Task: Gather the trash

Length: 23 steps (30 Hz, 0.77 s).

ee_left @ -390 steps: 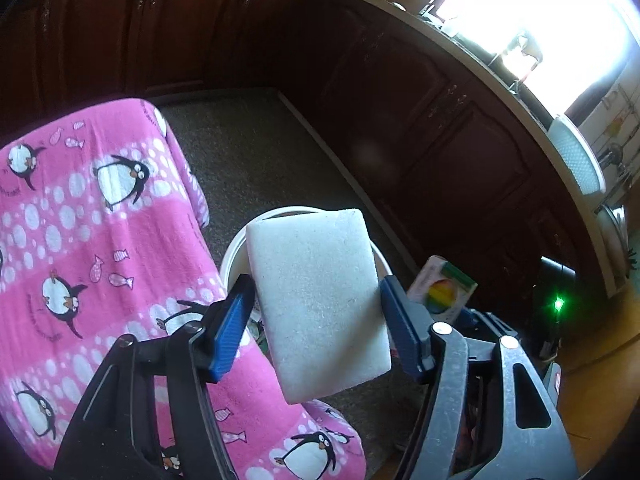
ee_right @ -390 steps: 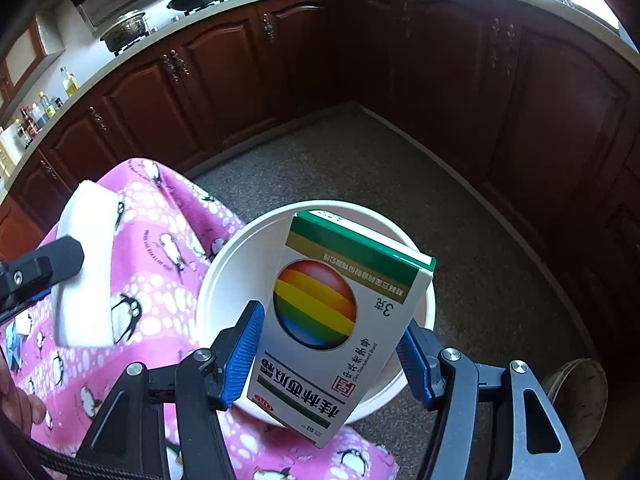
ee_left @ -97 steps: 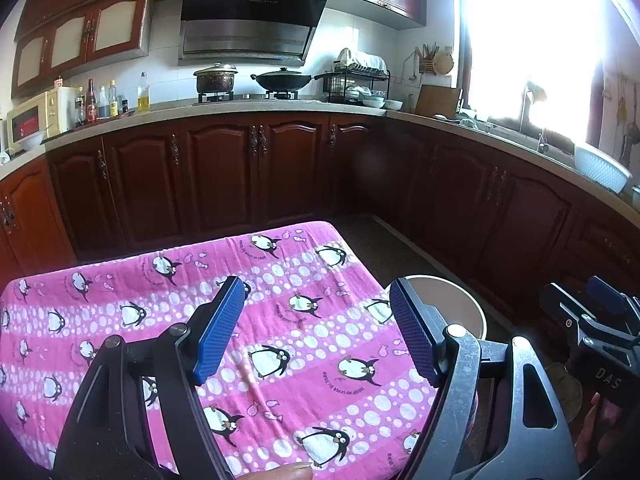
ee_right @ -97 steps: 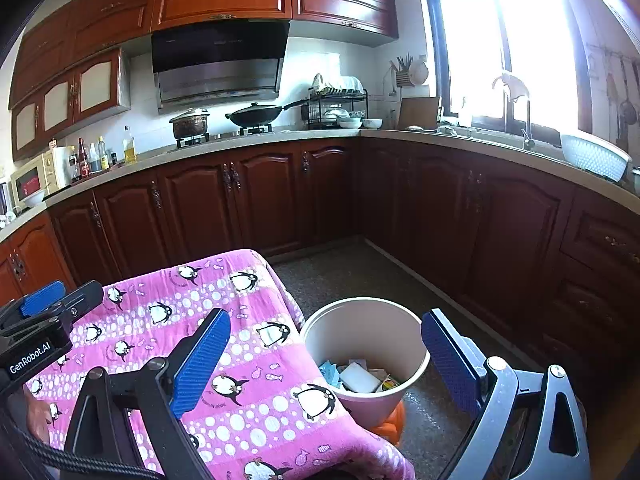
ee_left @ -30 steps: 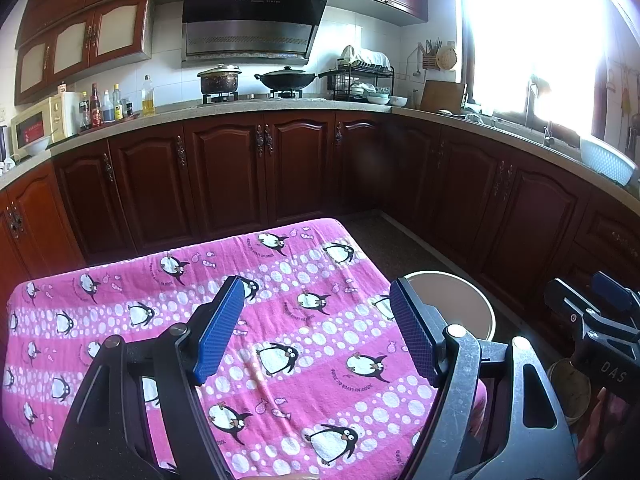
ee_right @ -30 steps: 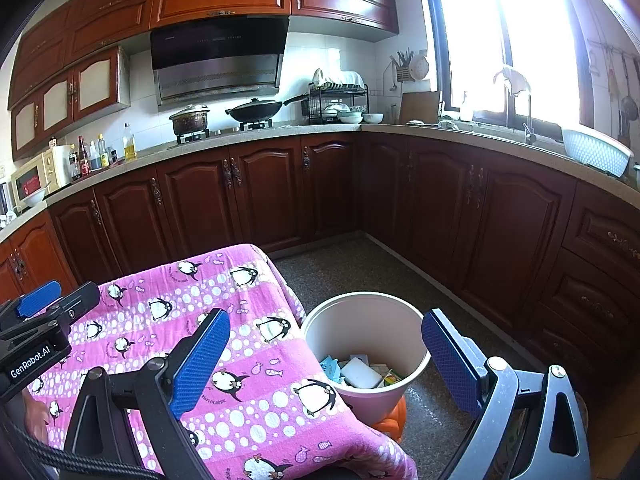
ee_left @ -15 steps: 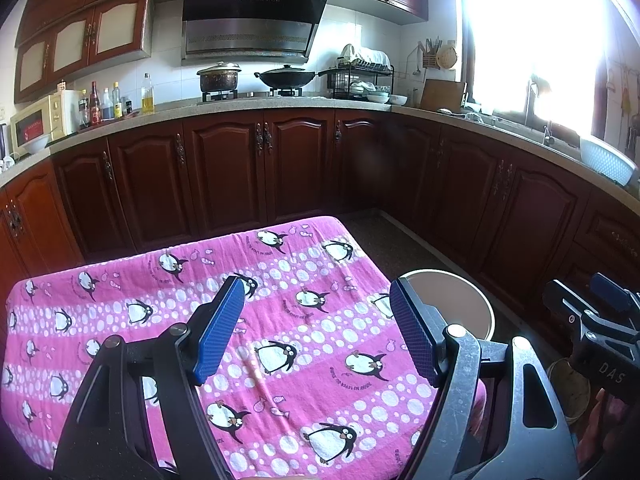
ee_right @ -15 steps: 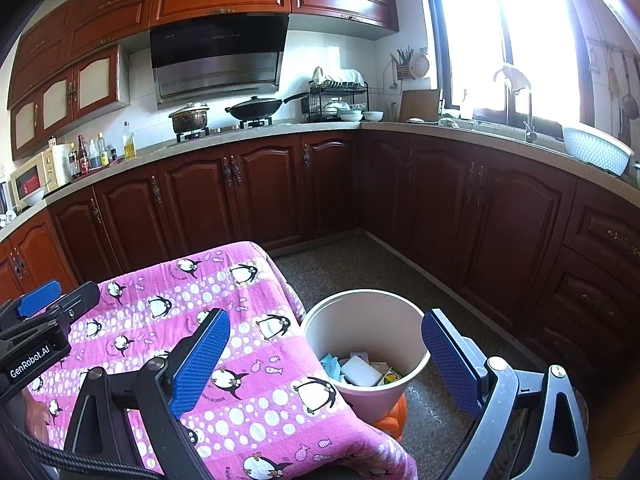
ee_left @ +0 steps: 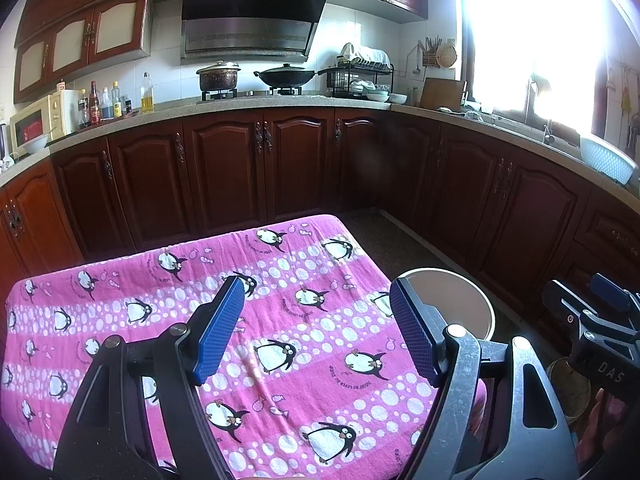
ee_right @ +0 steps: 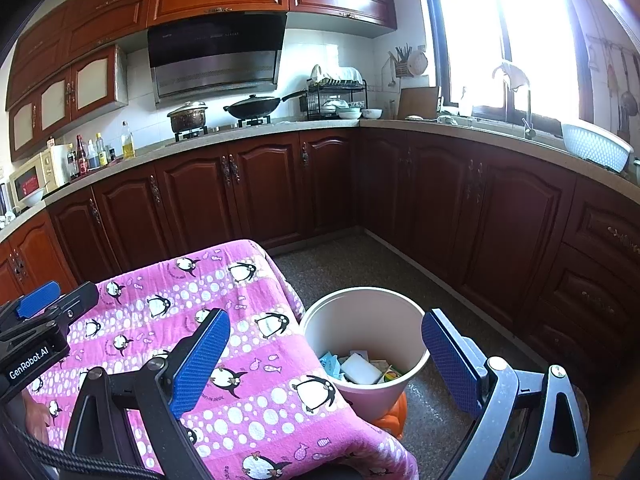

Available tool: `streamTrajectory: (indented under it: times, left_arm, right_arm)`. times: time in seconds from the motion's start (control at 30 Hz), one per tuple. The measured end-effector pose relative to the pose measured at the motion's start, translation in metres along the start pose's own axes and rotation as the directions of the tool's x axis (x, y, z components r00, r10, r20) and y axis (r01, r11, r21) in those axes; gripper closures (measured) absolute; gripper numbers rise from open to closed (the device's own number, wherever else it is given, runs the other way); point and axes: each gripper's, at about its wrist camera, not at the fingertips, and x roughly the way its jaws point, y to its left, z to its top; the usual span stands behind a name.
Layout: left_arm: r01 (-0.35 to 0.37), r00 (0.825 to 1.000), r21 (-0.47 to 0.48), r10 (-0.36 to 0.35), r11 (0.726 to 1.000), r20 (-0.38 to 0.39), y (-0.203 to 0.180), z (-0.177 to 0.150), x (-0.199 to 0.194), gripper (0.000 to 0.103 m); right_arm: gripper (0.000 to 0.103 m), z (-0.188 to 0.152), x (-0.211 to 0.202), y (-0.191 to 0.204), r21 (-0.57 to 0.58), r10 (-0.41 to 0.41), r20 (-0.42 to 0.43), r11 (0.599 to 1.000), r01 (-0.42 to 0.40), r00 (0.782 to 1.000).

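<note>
Both emptied since the sponge and box were carried: left gripper point(ee_left: 316, 332) and right gripper point(ee_right: 326, 354) gaping wide over the penguin cloth point(ee_left: 280, 320). Only from the right wrist, white sponge point(ee_right: 360, 368) inside the bin point(ee_right: 364, 300).

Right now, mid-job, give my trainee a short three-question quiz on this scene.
1. True or false: the left claw holds a sponge.
2. Where is the white sponge? A) on the penguin cloth B) in the trash bucket C) on the counter
3. Fill in: the right claw is ____, with nothing between its pads.

Key: 1 false; 2 B; 3 open.
</note>
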Motion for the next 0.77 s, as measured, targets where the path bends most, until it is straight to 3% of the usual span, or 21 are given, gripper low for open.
streamTrajectory:
  times: [0.77]
  left_arm:
    - [0.032,0.999,-0.011,-0.033,0.999,-0.029,0.007,-0.009,0.014,0.028]
  right_arm:
    - [0.008,-0.004,0.006,0.001,0.002,-0.009,-0.026,1.000,0.010,1.000]
